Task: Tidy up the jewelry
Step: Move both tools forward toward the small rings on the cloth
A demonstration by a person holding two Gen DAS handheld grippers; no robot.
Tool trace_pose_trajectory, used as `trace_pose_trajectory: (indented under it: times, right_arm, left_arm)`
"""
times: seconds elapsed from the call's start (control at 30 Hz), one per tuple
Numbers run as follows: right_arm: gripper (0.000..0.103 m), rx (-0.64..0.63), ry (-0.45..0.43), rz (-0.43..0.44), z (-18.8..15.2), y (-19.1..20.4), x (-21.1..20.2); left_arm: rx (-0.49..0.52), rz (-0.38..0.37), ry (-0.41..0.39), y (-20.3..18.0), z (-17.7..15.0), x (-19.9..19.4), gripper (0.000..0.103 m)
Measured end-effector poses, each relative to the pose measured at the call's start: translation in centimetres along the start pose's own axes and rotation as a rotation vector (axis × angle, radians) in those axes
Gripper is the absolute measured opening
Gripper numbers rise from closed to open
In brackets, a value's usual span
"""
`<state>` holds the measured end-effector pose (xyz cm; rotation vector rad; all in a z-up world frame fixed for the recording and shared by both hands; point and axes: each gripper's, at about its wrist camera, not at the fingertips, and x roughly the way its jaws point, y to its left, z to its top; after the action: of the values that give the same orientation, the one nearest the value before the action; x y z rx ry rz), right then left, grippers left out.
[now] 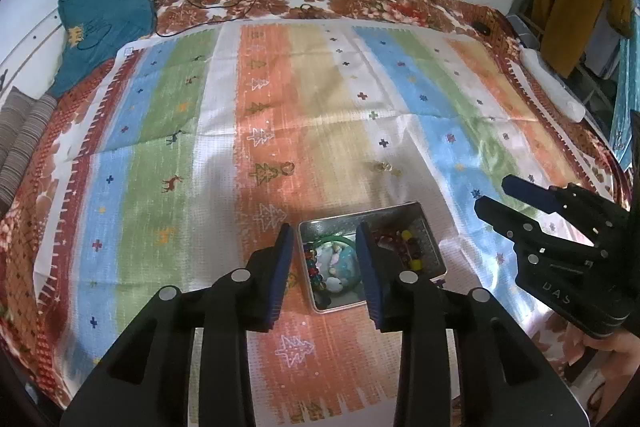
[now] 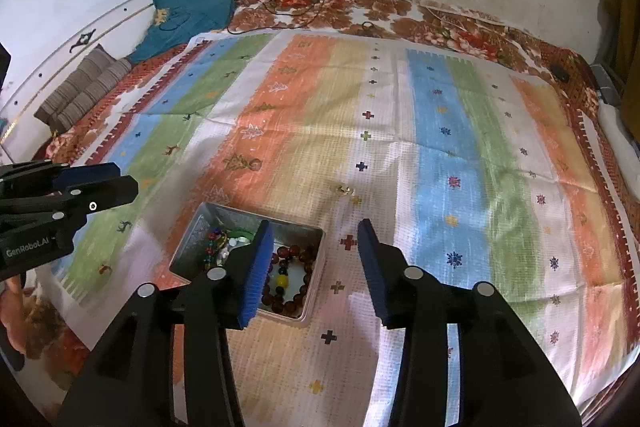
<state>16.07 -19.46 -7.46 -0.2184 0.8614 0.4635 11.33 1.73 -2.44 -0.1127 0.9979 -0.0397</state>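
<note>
- My left gripper [image 1: 324, 267] hangs with its jaws spread wide and nothing between them, above the metal tin [image 1: 428, 227].
- My right gripper [image 2: 316, 267] is likewise spread wide and holds nothing, just right of the tin.
- The tin sits on the striped cloth [image 2: 440, 155] covering the bed; inside I see a brown bead bracelet [image 2: 298, 263], a green bangle [image 1: 332, 239] and mixed coloured beads.
- Further out, a small gold piece [image 2: 345, 190] lies alone on the cloth.
- Farthest back, a teal garment [image 2: 192, 3] leans against the wall.
</note>
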Motion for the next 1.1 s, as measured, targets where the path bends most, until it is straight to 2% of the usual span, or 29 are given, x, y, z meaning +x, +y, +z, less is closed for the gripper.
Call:
trace_pose_trajectory:
  times: [0.43, 0.7, 0.77, 0.93, 1.1]
  right_arm:
    - [0.052, -0.001, 0.042, -0.007, 1.0, -0.7, 2.1]
    - [0.055, -0.001, 0.077, -0.017, 1.9, -1.0, 4.1]
    - [0.056, 0.002, 0.084, -0.021, 2.2, -1.2, 4.5]
    - [0.061, -0.002, 0.103, -0.018, 2.7, -1.4, 5.6]
    - [0.061, 0.005, 0.133, -0.032, 3.0, -1.8, 7.2]
  left_arm:
    - [-0.018, 0.014, 0.006, 0.5, 1.6, 1.5, 0.049]
    - [0.004, 0.068, 0.062, 1.2, 2.9, 4.6, 0.05]
    - [0.016, 0.078, 0.066, 1.4, 3.1, 5.1, 0.053]
    - [-0.006, 0.108, 0.096, 2.3, 3.9, 7.1, 0.054]
    - [-0.009, 0.114, 0.108, 2.6, 4.6, 8.4, 0.055]
